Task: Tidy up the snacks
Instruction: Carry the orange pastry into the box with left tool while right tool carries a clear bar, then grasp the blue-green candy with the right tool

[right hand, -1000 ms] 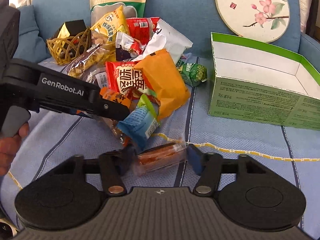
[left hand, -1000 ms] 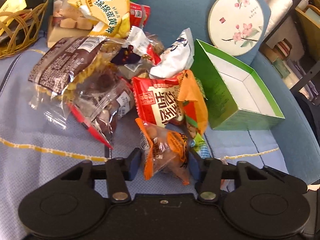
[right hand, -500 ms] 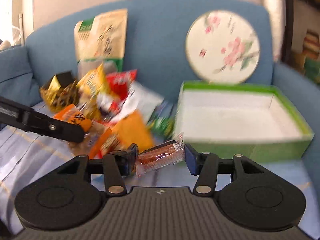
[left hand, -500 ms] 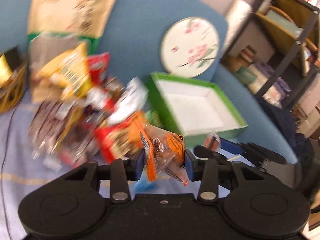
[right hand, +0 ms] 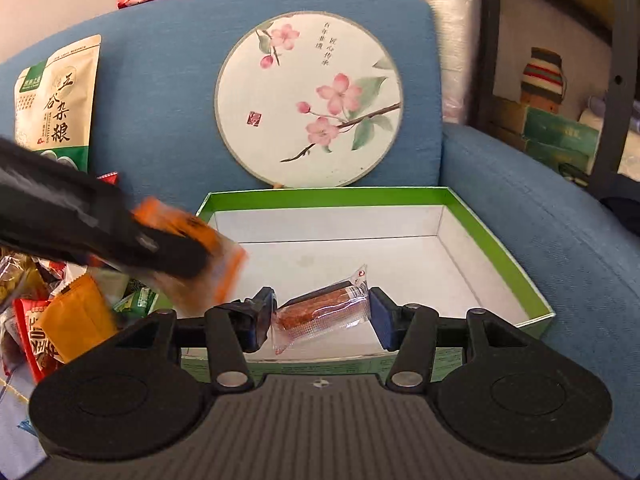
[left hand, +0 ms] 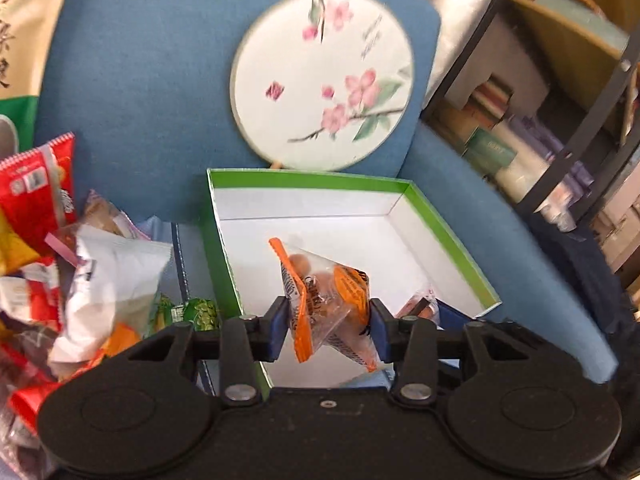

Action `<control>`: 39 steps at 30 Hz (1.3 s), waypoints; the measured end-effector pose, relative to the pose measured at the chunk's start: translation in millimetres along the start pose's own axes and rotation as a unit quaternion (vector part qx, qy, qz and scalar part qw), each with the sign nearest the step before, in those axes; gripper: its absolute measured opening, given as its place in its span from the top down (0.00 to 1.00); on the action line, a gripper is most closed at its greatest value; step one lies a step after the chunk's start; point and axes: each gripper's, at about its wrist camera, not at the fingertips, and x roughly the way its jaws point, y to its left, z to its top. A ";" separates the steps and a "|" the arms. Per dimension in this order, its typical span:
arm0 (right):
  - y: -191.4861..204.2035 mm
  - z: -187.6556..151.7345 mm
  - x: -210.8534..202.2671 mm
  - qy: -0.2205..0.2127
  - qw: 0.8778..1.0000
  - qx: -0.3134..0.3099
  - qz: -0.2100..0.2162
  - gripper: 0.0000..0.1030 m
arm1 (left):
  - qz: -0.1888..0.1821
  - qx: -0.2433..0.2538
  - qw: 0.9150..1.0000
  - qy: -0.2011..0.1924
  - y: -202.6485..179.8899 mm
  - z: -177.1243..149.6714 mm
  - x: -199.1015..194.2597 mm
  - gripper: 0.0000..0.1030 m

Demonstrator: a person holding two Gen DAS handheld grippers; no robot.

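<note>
My left gripper is shut on an orange-and-clear snack packet and holds it above the near left part of the open green box. In the right wrist view the left gripper comes in from the left with that packet, blurred. My right gripper is shut on a clear-wrapped brown snack bar, held over the near edge of the green box. The box floor is white and bare. The bar's end shows at the left wrist view's lower right.
A pile of snack bags lies left of the box, also in the right wrist view. A round flower-painted fan leans on the blue sofa back. A tall grain bag stands at left. Shelves stand to the right.
Both grippers lifted their packets off the sofa seat and carried them right, to above the green box. Both have stayed shut on their packets.
</note>
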 end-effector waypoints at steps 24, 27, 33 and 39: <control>120.1 -46.3 -30.0 0.082 0.974 -0.076 0.198 0.00 | 0.147 -0.047 0.987 -0.046 122.6 -102.5 -150.0 0.00; 129.5 -51.5 -25.8 0.073 0.974 -0.100 0.189 0.00 | 0.136 -0.045 0.989 -0.043 124.0 -102.1 -147.1 0.00; 126.8 -48.8 -29.4 0.078 0.971 -0.099 0.206 0.61 | 0.109 -0.034 0.992 -0.043 117.9 -89.6 -140.1 0.00; 119.0 -46.0 -30.9 0.080 0.968 -0.098 0.217 0.71 | 0.104 -0.033 0.993 -0.038 113.0 -85.4 -136.3 0.00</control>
